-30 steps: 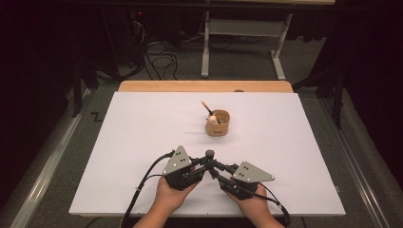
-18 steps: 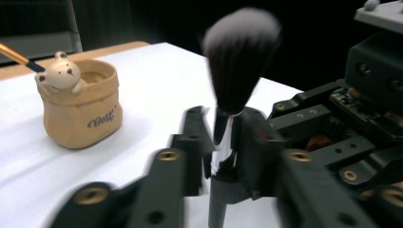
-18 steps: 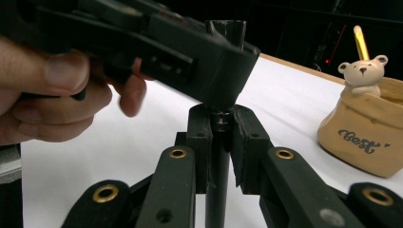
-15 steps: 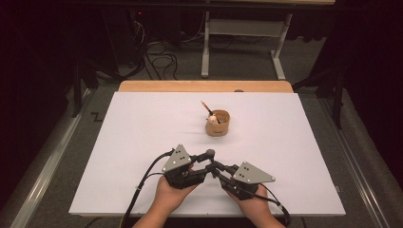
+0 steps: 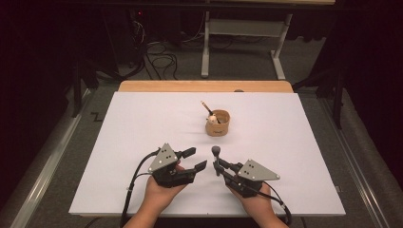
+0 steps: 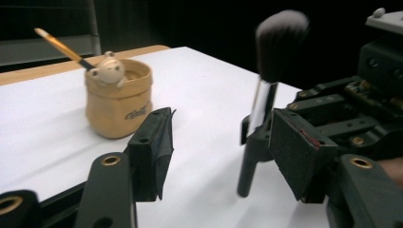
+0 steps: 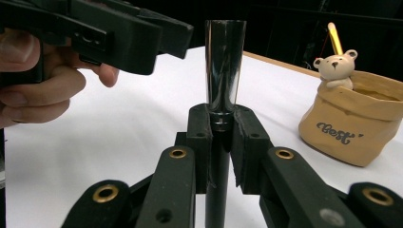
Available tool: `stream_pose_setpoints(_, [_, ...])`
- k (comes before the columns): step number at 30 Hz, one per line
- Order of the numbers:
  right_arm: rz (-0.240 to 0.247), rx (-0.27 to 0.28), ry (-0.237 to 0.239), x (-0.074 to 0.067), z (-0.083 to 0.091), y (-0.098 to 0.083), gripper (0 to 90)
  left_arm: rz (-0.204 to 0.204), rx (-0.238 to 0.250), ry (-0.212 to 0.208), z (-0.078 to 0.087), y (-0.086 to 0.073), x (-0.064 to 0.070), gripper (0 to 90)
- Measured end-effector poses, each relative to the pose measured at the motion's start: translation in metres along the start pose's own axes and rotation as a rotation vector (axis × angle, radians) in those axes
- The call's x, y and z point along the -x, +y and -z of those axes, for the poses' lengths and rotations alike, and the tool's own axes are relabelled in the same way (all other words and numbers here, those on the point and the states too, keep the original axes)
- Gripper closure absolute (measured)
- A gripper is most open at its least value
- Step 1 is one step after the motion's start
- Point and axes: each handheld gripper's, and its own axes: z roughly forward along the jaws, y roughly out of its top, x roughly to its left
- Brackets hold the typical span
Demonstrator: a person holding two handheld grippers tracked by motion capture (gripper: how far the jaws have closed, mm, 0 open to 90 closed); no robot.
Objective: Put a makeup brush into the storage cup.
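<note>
While the right gripper [image 7: 221, 124] clamps it, the brush [image 7: 224, 66] stands upright.

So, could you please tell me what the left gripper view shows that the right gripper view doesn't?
Left gripper view: the makeup brush's fluffy head. Right gripper view: the left hand's fingers, and the right gripper shut on the brush's handle, seen from behind. Both: the tan pot, its bear and the yellow-handled brush inside.
</note>
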Motion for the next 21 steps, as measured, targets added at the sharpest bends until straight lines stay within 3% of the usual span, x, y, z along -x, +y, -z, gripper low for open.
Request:
stream_pose_setpoints(7, [-0.011,0.007,-0.006,0.004,0.004,0.001,80.3,-0.006,-0.020,0.080,0.013,-0.008,-0.016,36.8])
stream_pose_setpoints(21, [-0.025,0.029,-0.032,0.013,0.010,0.003,80.3,0.019,-0.026,0.152,0.039,-0.018,-0.036,30.2])
